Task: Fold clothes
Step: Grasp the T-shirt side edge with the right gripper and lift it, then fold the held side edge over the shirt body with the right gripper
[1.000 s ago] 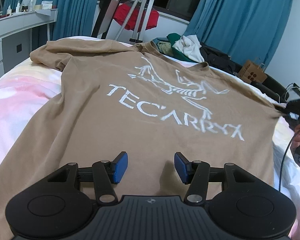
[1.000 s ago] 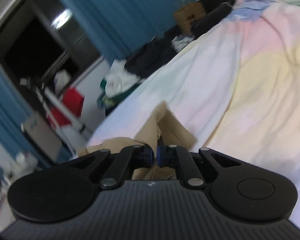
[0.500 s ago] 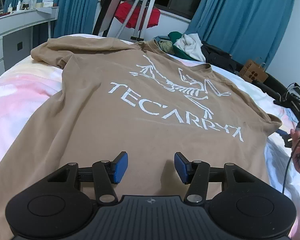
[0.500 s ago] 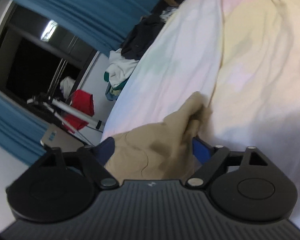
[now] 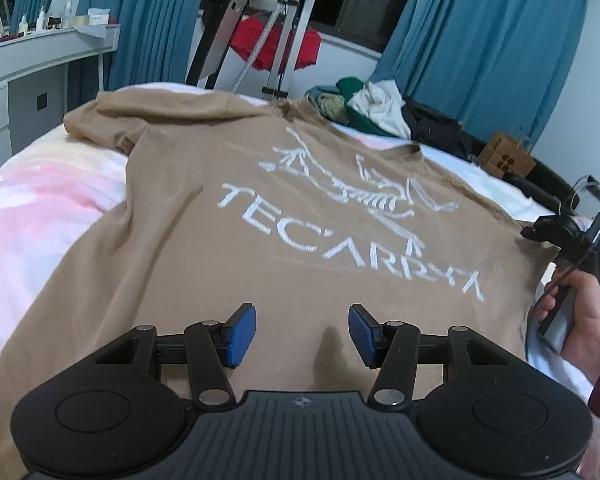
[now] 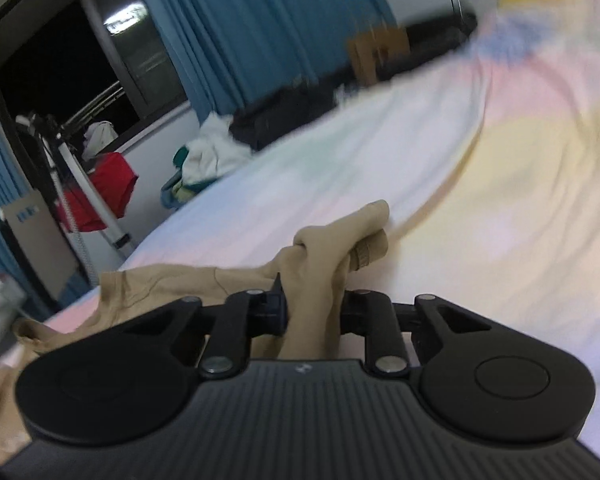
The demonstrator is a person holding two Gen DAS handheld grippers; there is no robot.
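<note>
Tan cotton with a white printed logo: the T-shirt [image 5: 228,240] lies spread across the bed [image 5: 40,200], printed side up, its collar toward the bed's far edge and its hem at the near edge. One sleeve [image 5: 108,120] sits bunched at the far left corner of the garment; the other sleeve [image 6: 340,240] is gathered into a wad near the bed's right edge.

The right tool [image 6: 312,312] has just been closing, and that wad of sleeve cloth now sits pinched between its pads, with the cuff poking out past the tips. In the left wrist view a hand [image 5: 572,312] carries this tool at the shirt's right edge. The left tool [image 5: 302,334] hovers over the hem at mid-width, its blue pads [image 5: 242,334] apart with nothing but flat cloth beneath them.

By my reading the fold has barely begun. The body is smoothed out and ready, yet no panel has been turned over. Both sleeves still need bringing inward, then the body needs doubling. Behind the bed stand blue curtains [image 5: 480,40] and a pile of other clothes [image 5: 364,104].
</note>
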